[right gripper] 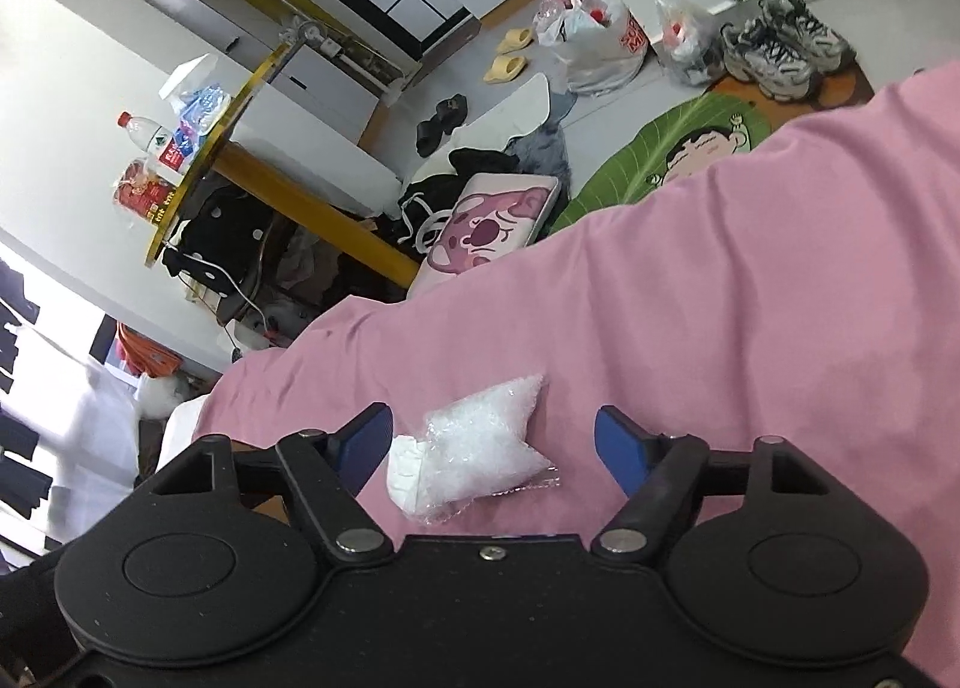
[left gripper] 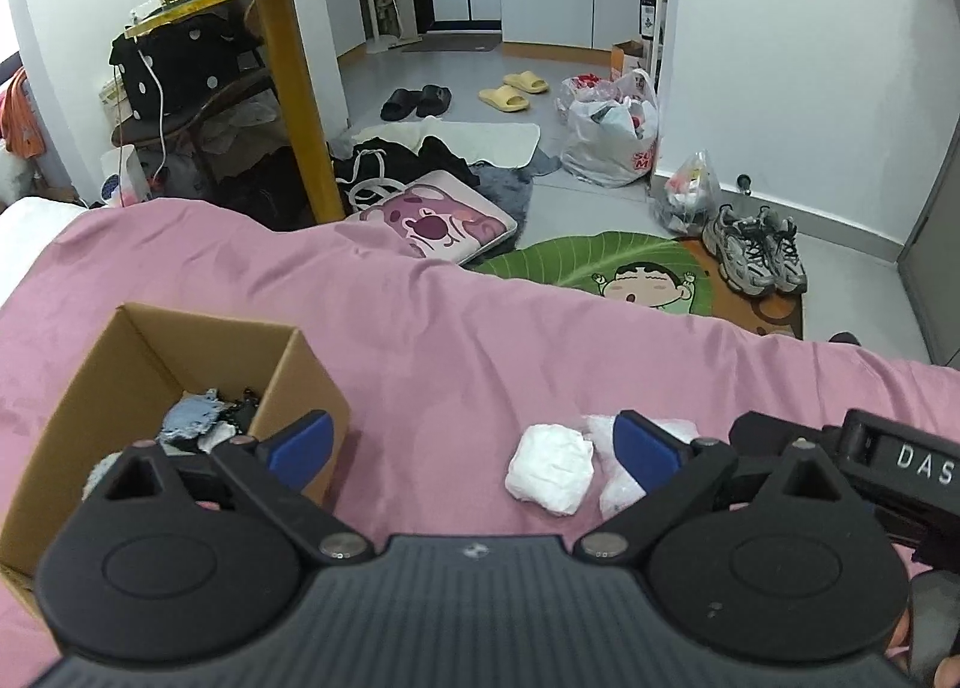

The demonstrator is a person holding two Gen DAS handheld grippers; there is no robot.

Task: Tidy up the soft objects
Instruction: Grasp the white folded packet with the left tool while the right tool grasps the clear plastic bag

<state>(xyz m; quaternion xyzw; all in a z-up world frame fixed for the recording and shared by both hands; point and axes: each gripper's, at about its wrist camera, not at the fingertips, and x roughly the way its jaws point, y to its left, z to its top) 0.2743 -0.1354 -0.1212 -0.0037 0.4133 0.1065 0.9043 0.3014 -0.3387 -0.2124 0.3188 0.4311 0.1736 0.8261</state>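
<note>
On the pink bedsheet (left gripper: 480,340) lies a white folded soft bundle (left gripper: 551,469), and a clear plastic bag (left gripper: 609,487) touches its right side. My left gripper (left gripper: 474,445) is open above the sheet; the bundle sits just inside its right blue pad (left gripper: 645,448), untouched. An open cardboard box (left gripper: 282,376) with several soft items (left gripper: 192,418) inside stands at its left finger. In the right wrist view, my right gripper (right gripper: 493,442) is open, with the clear bag (right gripper: 480,448) between its fingers and gaps on both sides. The white bundle (right gripper: 403,472) peeks out by the left pad.
The right gripper's black body (left gripper: 870,448) sits close beside the left one. Beyond the bed's edge the floor holds a pink cushion (left gripper: 432,220), a green cartoon rug (left gripper: 606,268), sneakers (left gripper: 756,250) and plastic bags (left gripper: 612,129). A yellow round table (left gripper: 288,87) stands at the left.
</note>
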